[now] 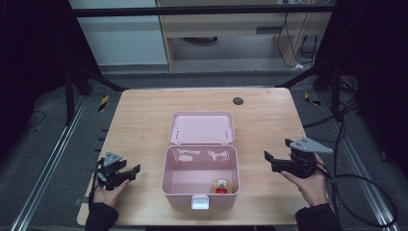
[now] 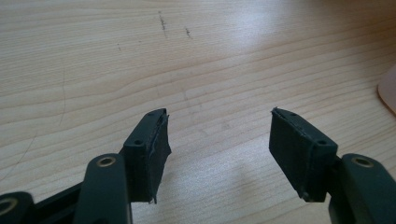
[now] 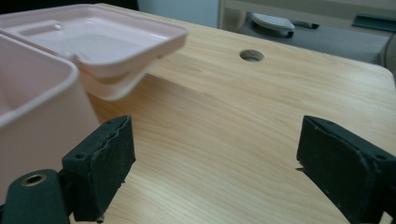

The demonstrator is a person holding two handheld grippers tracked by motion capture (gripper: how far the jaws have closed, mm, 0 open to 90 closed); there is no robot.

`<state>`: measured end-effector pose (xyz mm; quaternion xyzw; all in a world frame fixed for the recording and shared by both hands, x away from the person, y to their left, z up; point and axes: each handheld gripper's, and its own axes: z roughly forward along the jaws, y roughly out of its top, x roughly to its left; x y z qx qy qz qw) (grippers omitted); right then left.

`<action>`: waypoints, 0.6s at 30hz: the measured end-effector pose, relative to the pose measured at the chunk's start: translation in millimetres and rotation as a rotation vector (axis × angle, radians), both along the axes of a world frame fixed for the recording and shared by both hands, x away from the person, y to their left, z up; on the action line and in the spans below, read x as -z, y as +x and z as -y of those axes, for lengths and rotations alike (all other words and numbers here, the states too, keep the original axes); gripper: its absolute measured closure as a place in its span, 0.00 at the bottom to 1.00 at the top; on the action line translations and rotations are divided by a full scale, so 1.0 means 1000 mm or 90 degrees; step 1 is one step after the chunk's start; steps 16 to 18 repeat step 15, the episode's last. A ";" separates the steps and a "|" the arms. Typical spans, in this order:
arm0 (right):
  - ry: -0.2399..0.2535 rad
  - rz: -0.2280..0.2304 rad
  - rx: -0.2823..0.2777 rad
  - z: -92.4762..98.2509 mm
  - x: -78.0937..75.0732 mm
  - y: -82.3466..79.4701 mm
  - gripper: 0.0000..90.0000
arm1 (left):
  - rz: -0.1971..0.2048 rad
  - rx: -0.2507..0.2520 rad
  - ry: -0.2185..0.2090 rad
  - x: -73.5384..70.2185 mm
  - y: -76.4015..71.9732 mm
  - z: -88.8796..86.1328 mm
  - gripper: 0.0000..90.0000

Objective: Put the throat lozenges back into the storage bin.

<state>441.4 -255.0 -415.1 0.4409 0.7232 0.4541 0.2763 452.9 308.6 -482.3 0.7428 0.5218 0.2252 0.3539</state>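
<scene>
At the near left of the wooden table (image 1: 144, 120), the person's left hand (image 1: 107, 192) comes in from the near edge and holds the left gripper (image 1: 131, 173) low over the surface, its tips pointing right toward the pink box (image 1: 199, 187). Its jaws stand apart with nothing between them; in the left gripper view the left gripper (image 2: 219, 140) frames only bare wood grain, with a sliver of pink at the far right edge. The pink box sits in the middle of the table, nearer the person than the far edge, its lid (image 1: 202, 127) swung fully open and lying back flat on the far side. Inside, against the near right corner, lies a small packet (image 1: 221, 186) with red and yellow on it; the rest of the box floor is bare. A white latch (image 1: 200, 202) hangs at the middle of the near wall. At the near right, the right hand (image 1: 312, 180) cups the right gripper (image 1: 267, 161) from below, raised a little and aimed left at the box, well apart from it. Its jaws are also spread and hold nothing; the right gripper view has the right gripper (image 3: 215, 158) looking past the box's wall (image 3: 42, 121) and the lid's corner.
</scene>
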 end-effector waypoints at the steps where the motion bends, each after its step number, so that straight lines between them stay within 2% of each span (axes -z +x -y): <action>1: -0.002 -0.007 0.006 0.003 0.004 0.001 0.13 | 0.000 -0.001 -0.001 0.000 0.000 0.000 0.41; 2: -0.010 -0.007 0.014 0.006 0.007 0.001 0.13 | -0.001 -0.002 -0.001 0.001 0.001 0.000 0.41; 6: -0.002 0.005 0.048 0.018 0.022 0.004 0.12 | 0.000 0.000 -0.001 0.002 0.000 0.000 0.41; 8: 0.001 -0.009 0.059 0.024 0.031 0.005 0.11 | 0.000 -0.003 -0.004 0.002 0.000 0.000 0.40; 14: -0.016 -0.035 0.096 0.039 0.054 0.007 0.10 | 0.000 -0.006 -0.005 0.003 0.001 -0.003 0.37; 18: -0.016 -0.036 0.103 0.042 0.056 0.007 0.09 | 0.001 -0.007 -0.007 0.004 0.002 -0.003 0.37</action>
